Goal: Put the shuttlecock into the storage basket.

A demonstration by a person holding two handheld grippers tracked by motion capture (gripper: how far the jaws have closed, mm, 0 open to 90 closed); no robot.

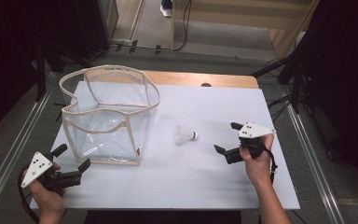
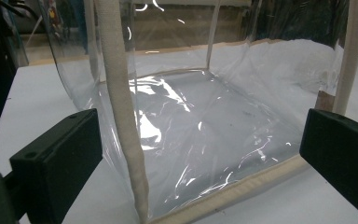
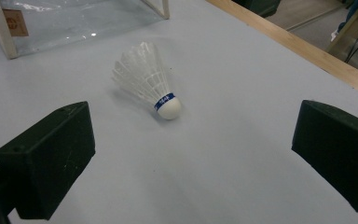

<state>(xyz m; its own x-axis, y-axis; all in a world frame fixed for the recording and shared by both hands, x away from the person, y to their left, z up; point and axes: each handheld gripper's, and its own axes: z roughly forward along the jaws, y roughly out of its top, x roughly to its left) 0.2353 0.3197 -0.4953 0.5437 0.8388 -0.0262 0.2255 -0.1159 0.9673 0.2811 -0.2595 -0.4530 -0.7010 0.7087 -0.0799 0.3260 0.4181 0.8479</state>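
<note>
Left tool (image 1: pixel 72 158): jaws spread wide, holding nothing, low at the near left of the tabletop (image 1: pixel 205 182), aimed at the near corner of the clear bag (image 1: pixel 109 116); not touching it as far as the high view tells.

Clear bag: upright on the left half of the tabletop, mouth open upward, cream trim along rim and edges; nothing visible inside through the plastic in the left tool's own view (image 2: pixel 205 126).

Shuttlecock (image 1: pixel 185 135): lying on its side on the bare tabletop, between the bag and the right tool, apart from both; cork end toward the right tool, feathers toward the bag (image 3: pixel 147 79).

Right tool (image 1: pixel 227 137): jaws wide apart, gripping nothing, near the shuttlecock and pointed at it, the shuttlecock lying ahead of the gap between the jaws.

Done so far: judging by the layout, nothing but the approach; shuttlecock not yet gripped, bag not yet held.

Left to do: likely closing on the shuttlecock, lifting it, carrying it over the bag's rim, dropping it in, perhaps with the left tool steadying the bag.
</note>
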